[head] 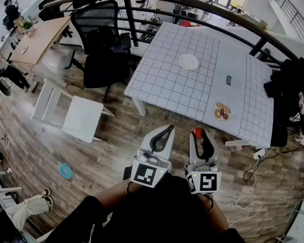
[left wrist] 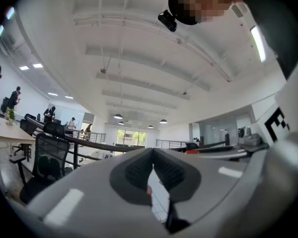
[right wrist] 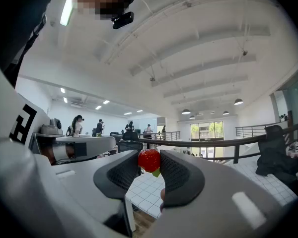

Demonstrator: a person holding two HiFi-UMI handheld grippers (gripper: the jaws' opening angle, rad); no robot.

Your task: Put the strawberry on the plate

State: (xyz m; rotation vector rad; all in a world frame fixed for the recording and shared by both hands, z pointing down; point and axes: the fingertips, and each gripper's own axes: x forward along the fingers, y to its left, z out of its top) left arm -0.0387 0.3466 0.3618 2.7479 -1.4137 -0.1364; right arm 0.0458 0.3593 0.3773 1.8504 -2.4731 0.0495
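Note:
A red strawberry (right wrist: 149, 159) with a bit of green leaf sits pinched between the dark pads of my right gripper (right wrist: 149, 165); it shows as a red spot (head: 197, 132) at the tip of that gripper (head: 198, 134) in the head view. My left gripper (head: 167, 131) is held beside it, its jaws touching at the tips with nothing between them (left wrist: 152, 168). Both grippers are close to my body, above the wooden floor and short of the table. The white plate (head: 188, 61) lies far off on the gridded white table (head: 162, 85), and nothing lies on it.
A round orange-brown item (head: 222, 111) and a small dark card (head: 228, 79) lie on the table's right part. A black office chair (head: 104, 49) stands left of the table, a white stool (head: 78, 116) nearer me. A black railing (head: 228, 19) curves behind, and dark clothing (head: 289, 85) hangs at the right.

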